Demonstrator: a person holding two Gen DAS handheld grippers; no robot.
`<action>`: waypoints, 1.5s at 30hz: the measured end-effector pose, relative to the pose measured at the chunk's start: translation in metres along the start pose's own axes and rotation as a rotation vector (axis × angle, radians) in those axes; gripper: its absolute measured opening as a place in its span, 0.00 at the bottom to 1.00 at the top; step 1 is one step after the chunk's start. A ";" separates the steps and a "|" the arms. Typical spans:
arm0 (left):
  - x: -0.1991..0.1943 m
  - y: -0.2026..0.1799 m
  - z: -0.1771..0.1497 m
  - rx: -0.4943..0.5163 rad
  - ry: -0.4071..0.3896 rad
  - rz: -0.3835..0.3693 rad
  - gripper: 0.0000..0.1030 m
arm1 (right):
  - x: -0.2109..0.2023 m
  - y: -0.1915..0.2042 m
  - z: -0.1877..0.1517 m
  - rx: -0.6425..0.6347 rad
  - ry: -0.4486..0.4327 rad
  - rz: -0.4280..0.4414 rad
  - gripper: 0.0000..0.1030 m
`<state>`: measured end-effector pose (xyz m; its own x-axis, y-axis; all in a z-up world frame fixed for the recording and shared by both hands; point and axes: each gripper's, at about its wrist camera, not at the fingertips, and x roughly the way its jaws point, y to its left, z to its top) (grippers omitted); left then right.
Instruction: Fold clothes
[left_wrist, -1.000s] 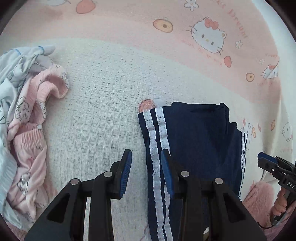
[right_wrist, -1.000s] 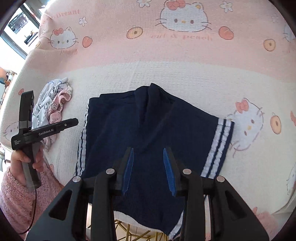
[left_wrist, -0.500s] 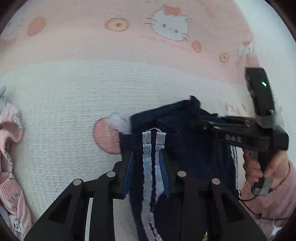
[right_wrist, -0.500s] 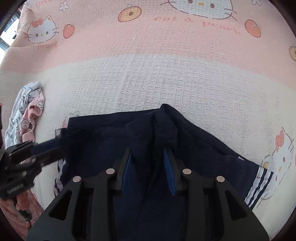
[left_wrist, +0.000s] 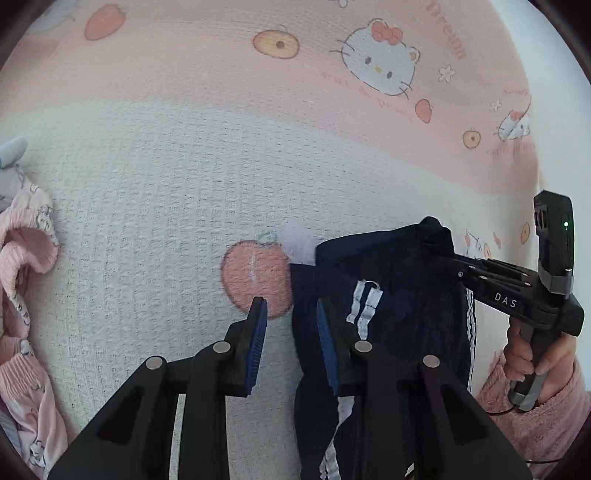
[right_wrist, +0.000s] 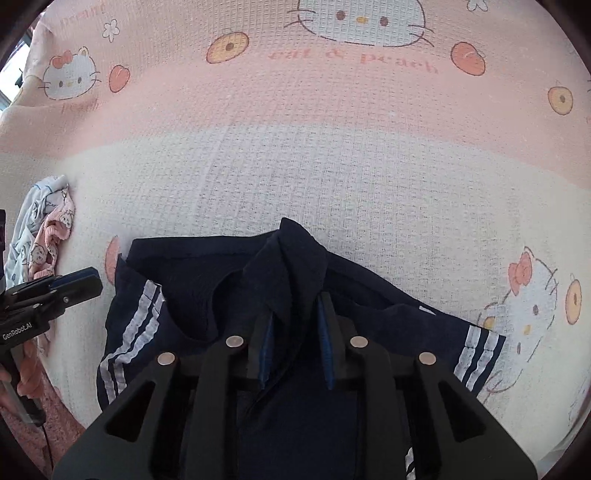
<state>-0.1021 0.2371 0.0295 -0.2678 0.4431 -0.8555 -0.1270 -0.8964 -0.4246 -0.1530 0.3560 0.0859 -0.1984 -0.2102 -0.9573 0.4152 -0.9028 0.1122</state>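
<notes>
Left wrist view. My left gripper (left_wrist: 291, 339) stands with its jaws apart; nothing lies between the blue pads, and the edge of the navy striped shorts (left_wrist: 399, 317) sits just beside the right-hand pad, at about 3 o'clock of the gap. Its jaws closed somewhat within the last second and then held. The shorts lie bunched on the Hello Kitty blanket (left_wrist: 155, 206), a white-striped hem turned up near the middle. At 3 o'clock my right gripper (left_wrist: 439, 254) reaches into the raised peak of navy cloth, my right hand (left_wrist: 532, 362) on its handle. A crumpled pink garment (left_wrist: 26, 280) waits at 9 o'clock, unfolded.

Right wrist view. My right gripper (right_wrist: 295, 343) has just been closing, with a ridge of the navy shorts (right_wrist: 221, 280) between its pads; whether the pads already press the cloth I cannot tell. The ridge rises toward 12 o'clock. One striped hem lies at 8 o'clock, the other at 4 o'clock. My left gripper (right_wrist: 79, 284) hangs at 9 o'clock, clear of the cloth, with the small pile of pink and pale-blue garments (right_wrist: 44, 229) behind it.

Progress, as I judge it: the shorts are gathered but not yet a flat, finished fold; the pile is untouched.

Containers: none in either view.
</notes>
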 end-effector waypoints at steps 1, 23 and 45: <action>0.001 -0.008 0.001 0.022 -0.004 -0.009 0.29 | 0.000 0.002 0.001 -0.007 -0.003 -0.001 0.21; -0.031 0.022 0.005 -0.038 -0.105 0.199 0.06 | -0.002 -0.003 0.009 0.006 0.014 0.065 0.23; -0.027 0.068 -0.009 -0.092 -0.103 0.216 0.07 | 0.038 0.067 0.041 -0.203 -0.022 0.124 0.06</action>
<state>-0.0952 0.1641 0.0215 -0.3755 0.2347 -0.8966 0.0293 -0.9639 -0.2646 -0.1693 0.2722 0.0675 -0.1531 -0.3253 -0.9331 0.6072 -0.7759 0.1709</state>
